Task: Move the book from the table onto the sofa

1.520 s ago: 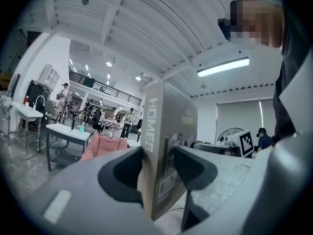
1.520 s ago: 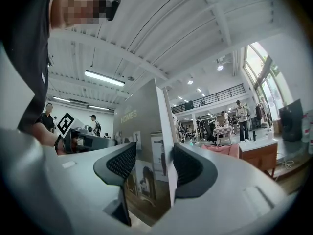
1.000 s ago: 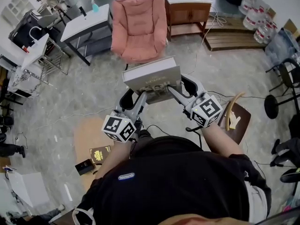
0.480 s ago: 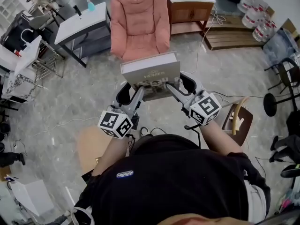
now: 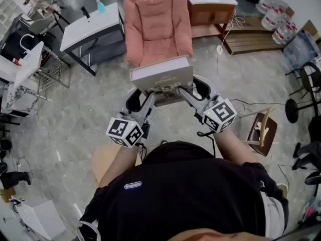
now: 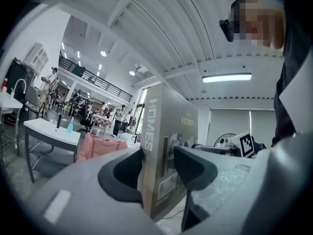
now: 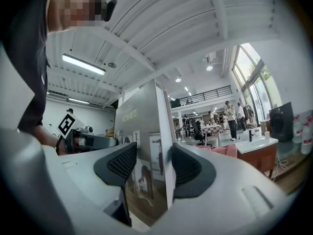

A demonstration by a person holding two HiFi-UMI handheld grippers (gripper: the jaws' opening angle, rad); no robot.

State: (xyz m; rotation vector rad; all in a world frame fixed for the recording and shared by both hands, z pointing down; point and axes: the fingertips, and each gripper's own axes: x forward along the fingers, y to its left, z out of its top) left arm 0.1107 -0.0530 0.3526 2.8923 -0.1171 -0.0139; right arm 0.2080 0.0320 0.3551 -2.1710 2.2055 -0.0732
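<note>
floor [image 5: 65,109]: we find it grey, mottled.
furniture: we note white table [image 5: 90,28], wooden cabinet [image 5: 208,16], wooden chair [image 5: 263,129].
light: ceiling strip [image 6: 226,77] lit.

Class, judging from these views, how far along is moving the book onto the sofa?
Done: the large grey hardcover book is lifted, in the air above the grey stone floor. In hand: the left hand-held gripper and the right hand-held gripper each clamp one of its edges. Left: the pink cushioned sofa ahead has a bare seat; the book has yet to be set on it.
</note>
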